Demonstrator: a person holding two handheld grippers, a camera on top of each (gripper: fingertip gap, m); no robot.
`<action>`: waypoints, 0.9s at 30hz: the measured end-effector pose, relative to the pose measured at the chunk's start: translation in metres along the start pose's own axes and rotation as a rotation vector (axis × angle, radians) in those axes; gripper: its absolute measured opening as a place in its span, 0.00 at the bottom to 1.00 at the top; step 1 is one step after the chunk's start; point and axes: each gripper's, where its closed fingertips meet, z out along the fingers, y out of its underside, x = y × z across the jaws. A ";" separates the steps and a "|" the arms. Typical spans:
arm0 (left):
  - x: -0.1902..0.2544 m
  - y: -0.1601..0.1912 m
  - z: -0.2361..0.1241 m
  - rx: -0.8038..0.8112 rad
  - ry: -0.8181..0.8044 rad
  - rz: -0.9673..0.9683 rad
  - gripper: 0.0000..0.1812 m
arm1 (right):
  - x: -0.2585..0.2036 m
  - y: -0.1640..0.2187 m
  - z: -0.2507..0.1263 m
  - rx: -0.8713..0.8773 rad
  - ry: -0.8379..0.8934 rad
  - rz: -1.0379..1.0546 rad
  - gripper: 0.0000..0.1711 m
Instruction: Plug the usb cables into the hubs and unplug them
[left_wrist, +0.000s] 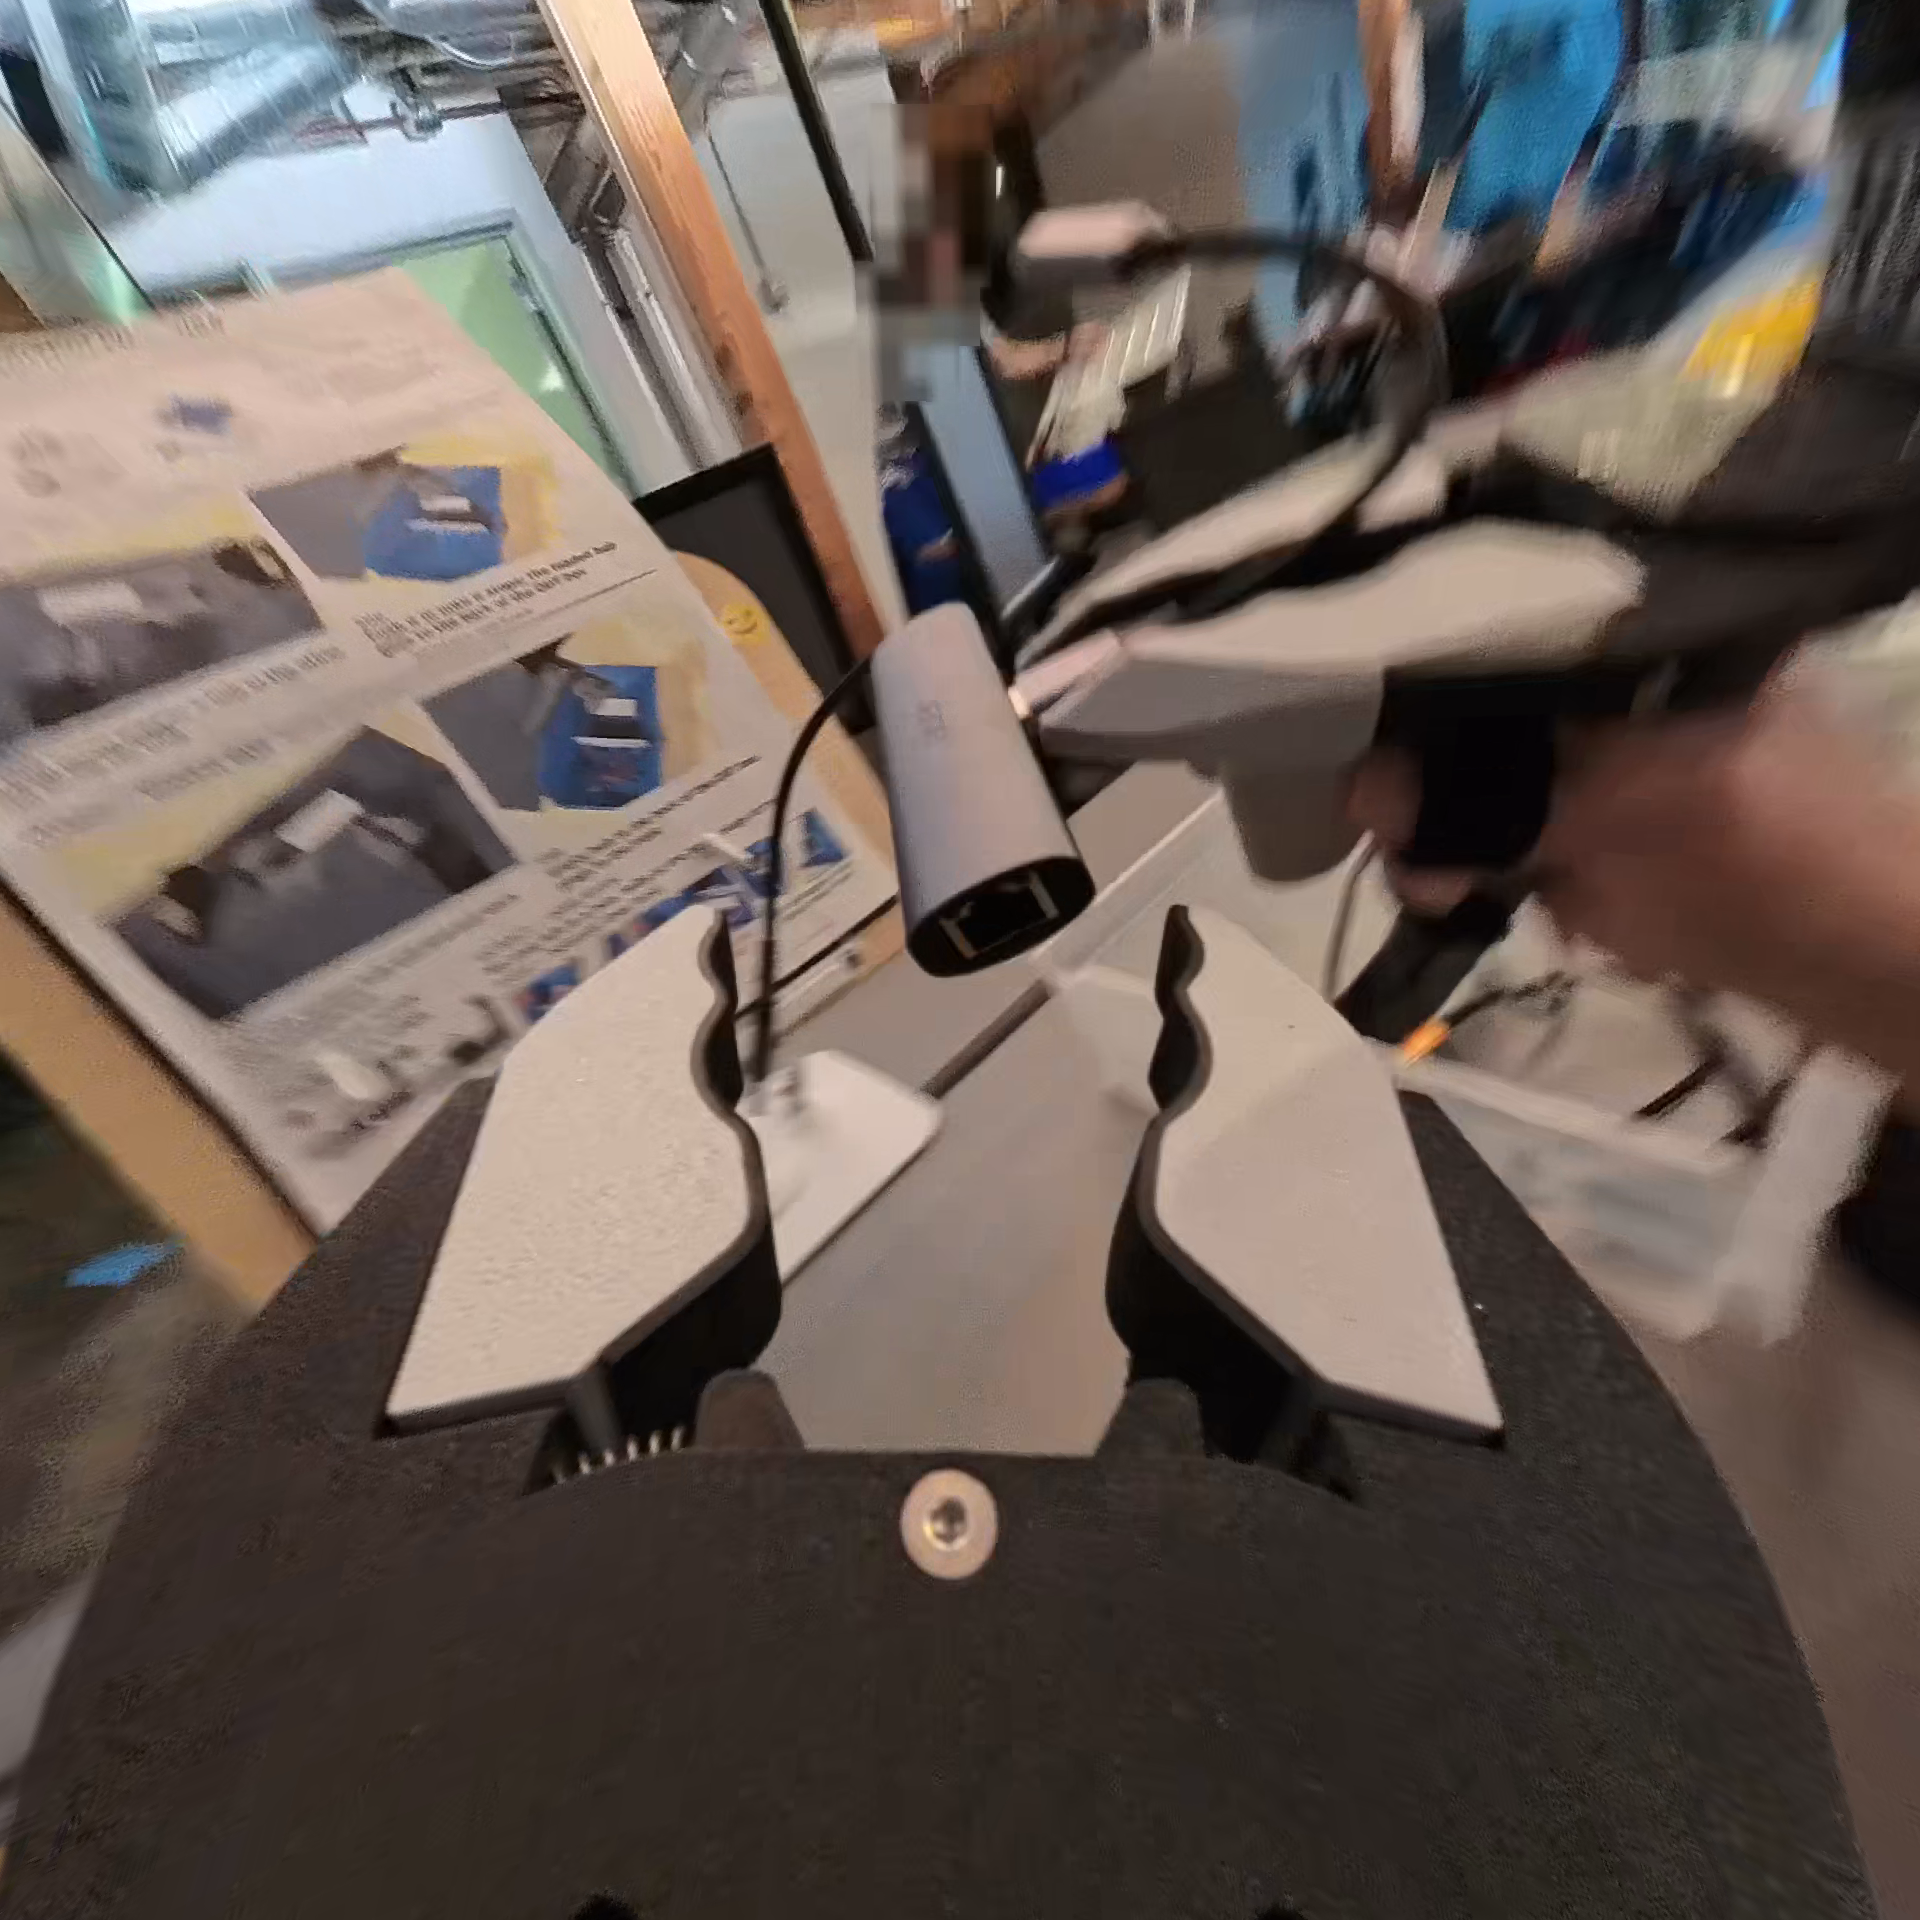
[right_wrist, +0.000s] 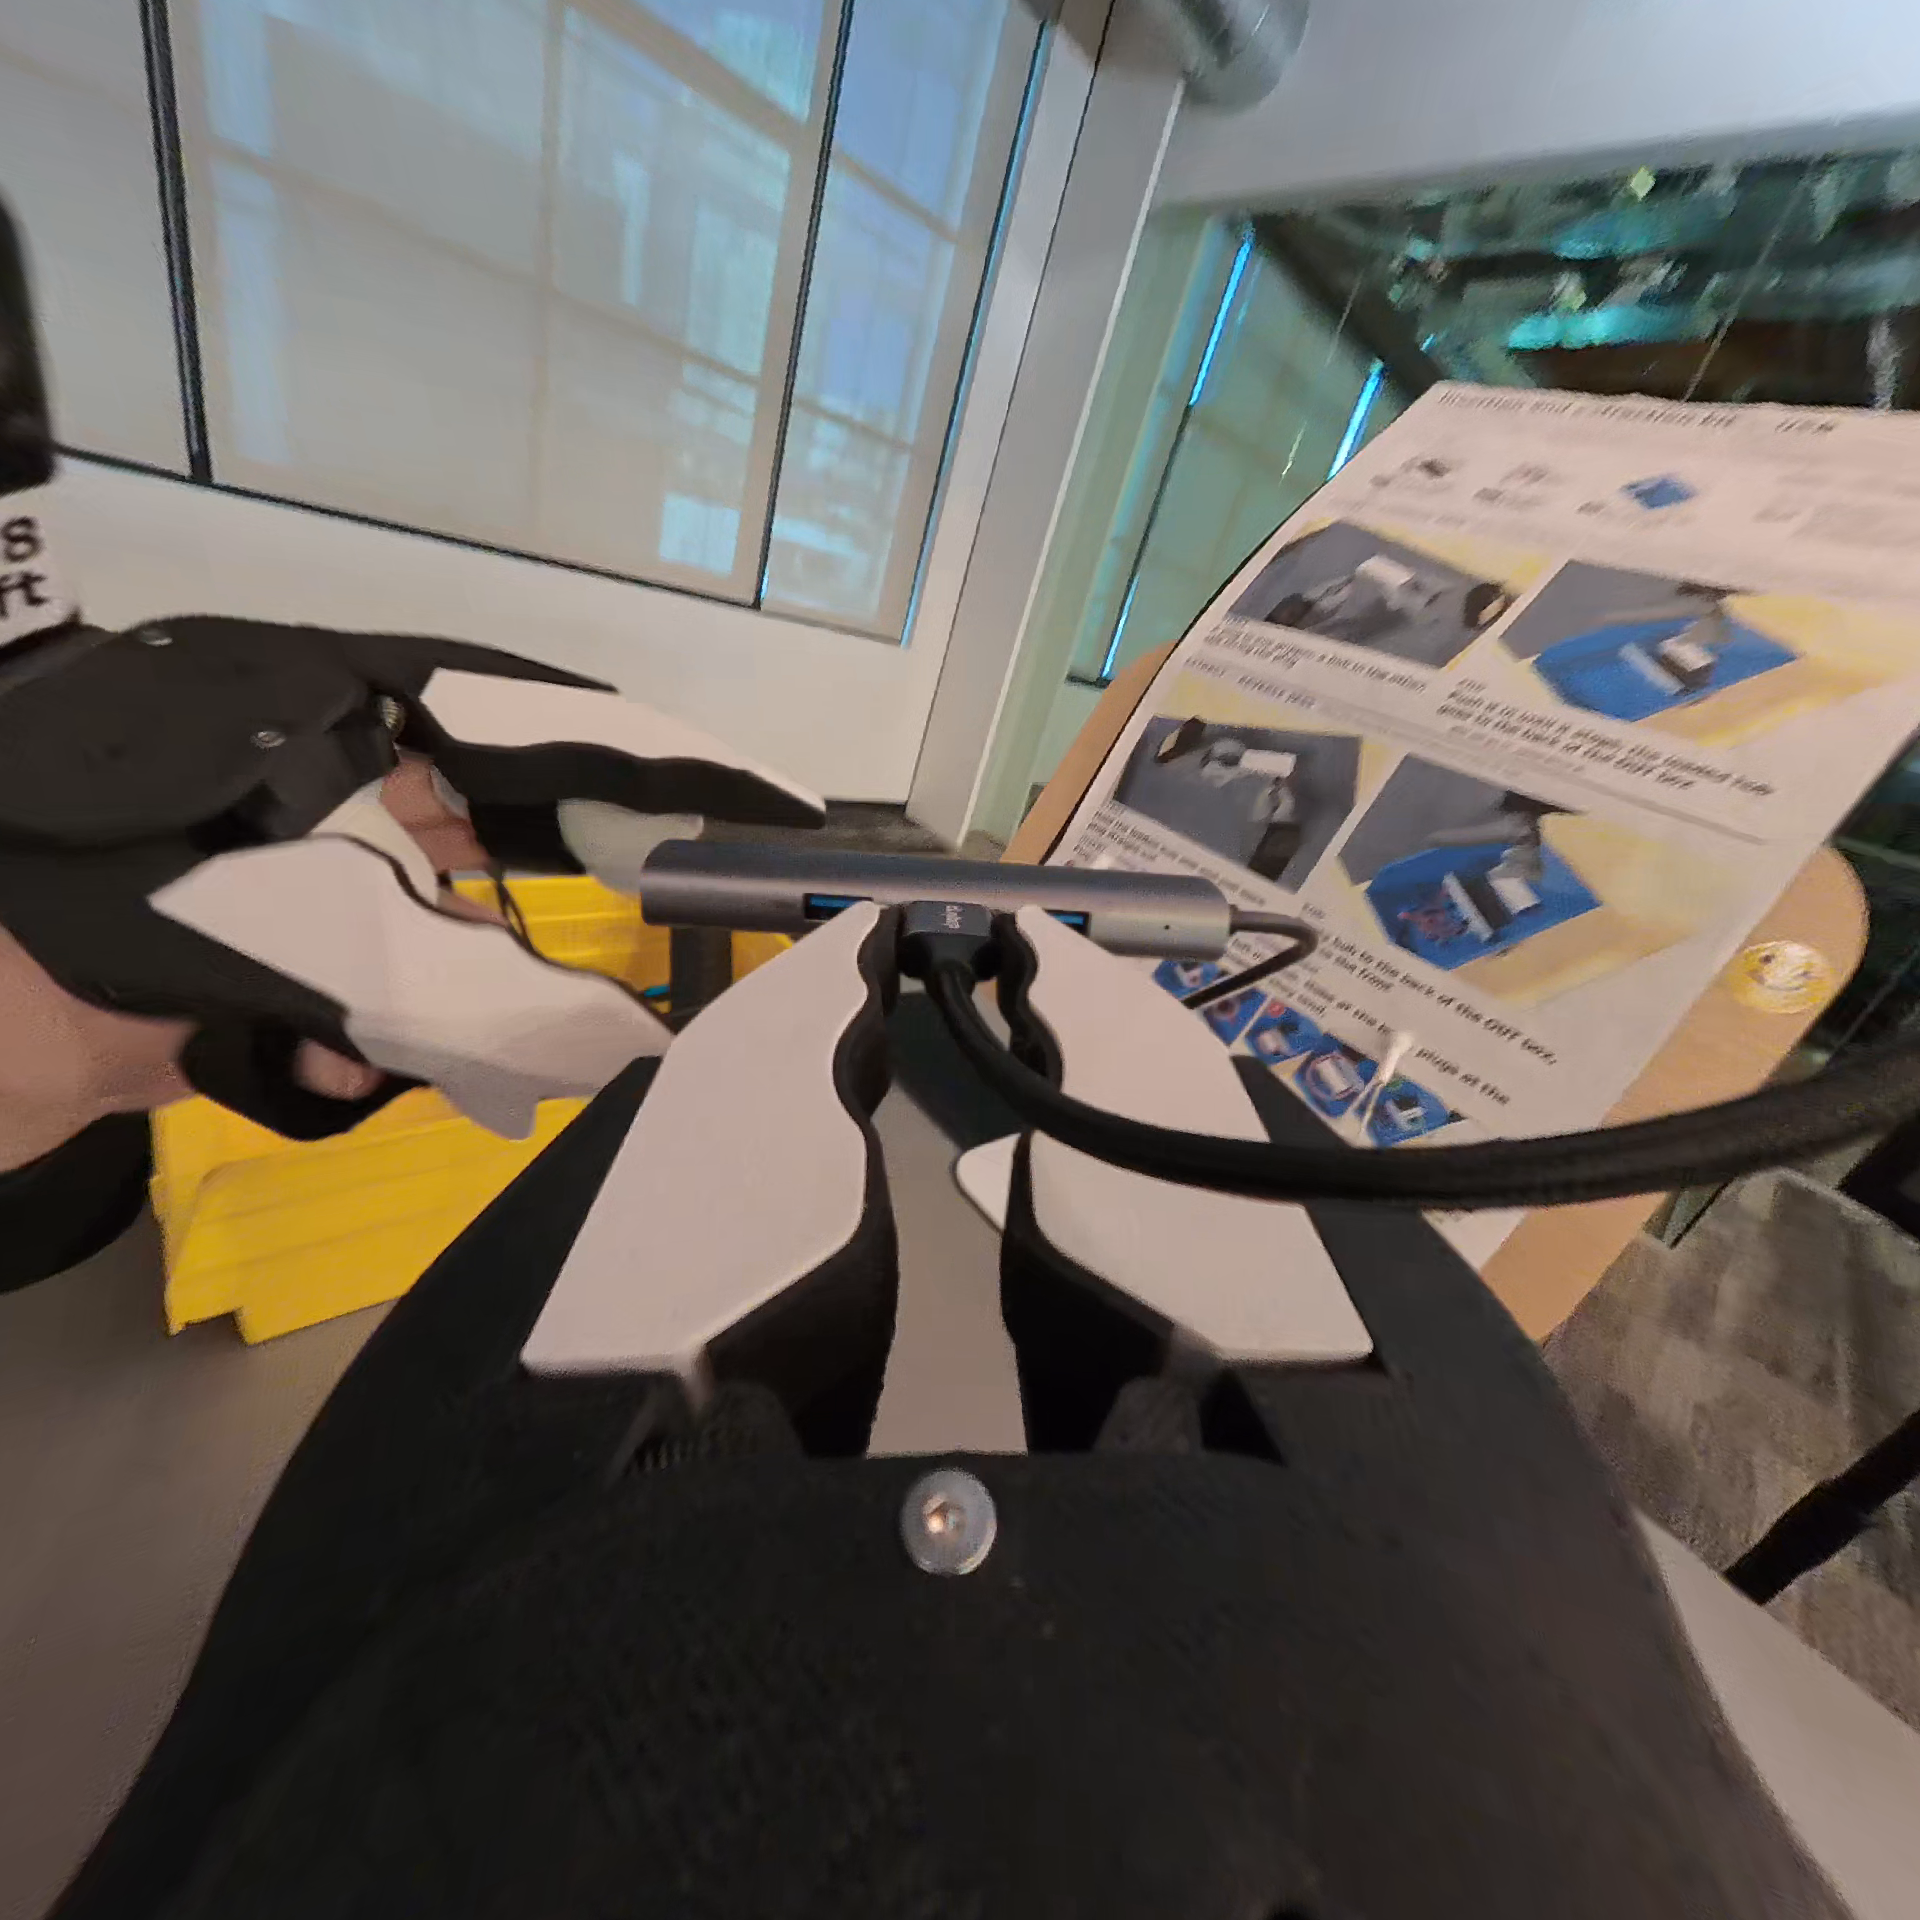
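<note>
My right gripper (right_wrist: 940, 940) clamps the black USB plug (right_wrist: 935, 930) seated in the slim grey metal hub (right_wrist: 935, 883) (held mid-air above the counter (right_wrist: 83, 1455)). My left gripper (left_wrist: 951, 961) stands wide open, empty, just beside the hub's end.

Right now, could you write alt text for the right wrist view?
The right gripper pinches a black USB plug seated in a slim grey metal hub held in mid-air. The left gripper is by the hub's left end; a yellow plastic bin sits below.
</note>
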 end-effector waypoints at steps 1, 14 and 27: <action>0.000 -0.006 -0.001 0.062 0.033 -0.132 0.42 | 0.001 -0.002 -0.001 0.027 0.020 -0.019 0.11; 0.004 -0.008 0.003 0.202 0.020 -0.264 0.23 | -0.013 -0.006 0.000 0.119 0.084 -0.126 0.11; 0.004 -0.015 -0.004 0.254 0.032 -0.242 0.20 | -0.023 -0.011 0.000 0.140 0.084 -0.174 0.11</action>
